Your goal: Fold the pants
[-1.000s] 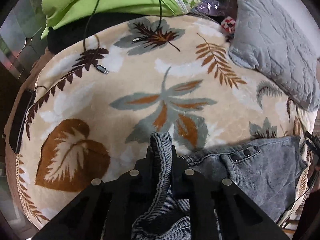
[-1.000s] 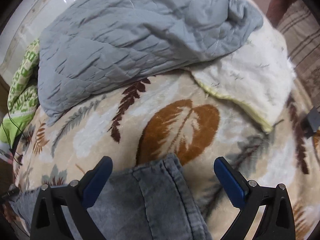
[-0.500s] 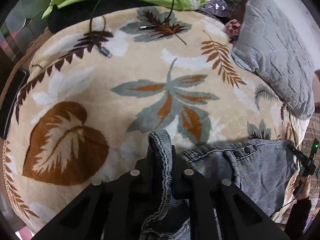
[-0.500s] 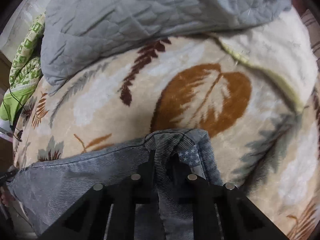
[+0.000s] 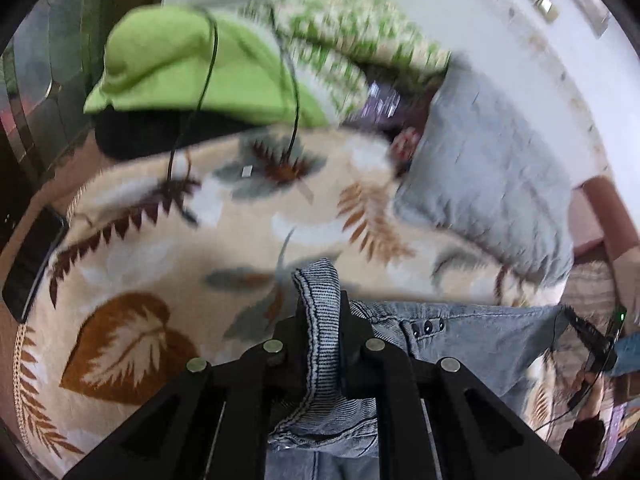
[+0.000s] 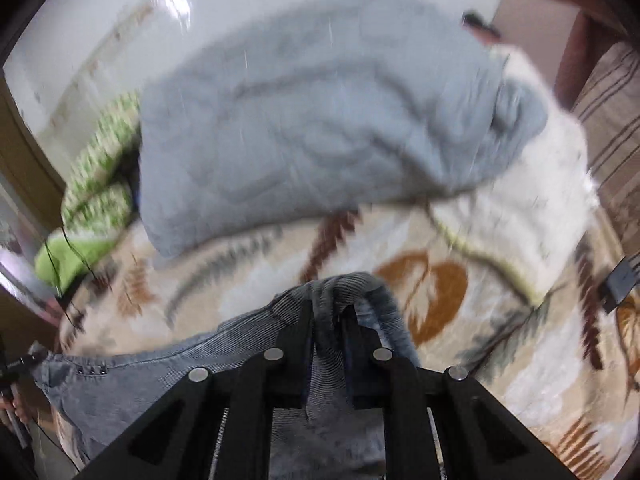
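- Two grippers are clamped on the same pair of grey-blue jeans (image 5: 472, 340), one at each end of the waistband, so you hold the garment stretched between your hands.
- Your left gripper (image 5: 322, 320) has its jaws pressed tight on a bunched fold of the waistband, which sticks up past the fingertips; the ribbed inside of the denim faces the camera.
- Your right gripper (image 6: 328, 316) is likewise closed on a crumpled corner of the jeans (image 6: 160, 376). Its jaws have just been closing, and the denim sits between them.
- In the left wrist view the waistband runs off to the right, with three dark rivets (image 5: 428, 326) showing just beside the gripper; in the right wrist view it runs off to the left.
- The jeans hang above a beige leaf-print blanket (image 5: 160, 264) spread over the bed; whether the lower cloth touches the blanket you cannot tell from these views.
- A grey quilted comforter (image 6: 320, 120) lies heaped at the far side of the blanket, with a white fleece throw (image 6: 532, 208) beside it.
- A lime-green cloth (image 5: 192, 68) sits at the far left corner in the left wrist view, with a black cable (image 5: 200, 100) trailing over it onto the blanket.
- Both pictures are smeared by motion, so finer detail is lost.
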Motion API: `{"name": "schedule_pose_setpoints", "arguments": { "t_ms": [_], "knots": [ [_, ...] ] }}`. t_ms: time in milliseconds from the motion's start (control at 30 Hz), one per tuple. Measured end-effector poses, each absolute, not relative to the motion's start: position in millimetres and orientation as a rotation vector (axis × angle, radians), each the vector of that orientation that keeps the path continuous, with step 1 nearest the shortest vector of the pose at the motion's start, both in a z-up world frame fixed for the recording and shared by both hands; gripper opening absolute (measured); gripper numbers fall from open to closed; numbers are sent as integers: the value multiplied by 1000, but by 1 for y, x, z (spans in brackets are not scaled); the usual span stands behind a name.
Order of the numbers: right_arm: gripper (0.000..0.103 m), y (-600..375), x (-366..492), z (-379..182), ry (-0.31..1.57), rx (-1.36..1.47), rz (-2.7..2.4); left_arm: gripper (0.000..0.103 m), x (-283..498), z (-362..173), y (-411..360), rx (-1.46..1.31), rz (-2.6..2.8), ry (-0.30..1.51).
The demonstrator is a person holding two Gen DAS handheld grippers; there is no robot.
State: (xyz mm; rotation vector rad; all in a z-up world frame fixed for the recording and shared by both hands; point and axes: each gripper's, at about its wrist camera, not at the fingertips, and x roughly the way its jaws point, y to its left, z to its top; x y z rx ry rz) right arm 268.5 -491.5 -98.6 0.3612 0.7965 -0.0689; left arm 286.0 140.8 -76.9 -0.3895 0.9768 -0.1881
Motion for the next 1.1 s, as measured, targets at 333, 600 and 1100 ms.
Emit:
{"name": "schedule_pose_setpoints", "arguments": {
  "t_ms": [333,600,1100],
  "knots": [
    [13,-496,185,-88,701,339,-71,10,207,-91,165,-419,-277,818],
    [13,-490,59,-161,807,389,-28,11,113,-160,188,-432,-266,902],
    [14,-516,-41,-217,980,501,-44,21,50,-155,197,-348,-241,841]
  ]
}}
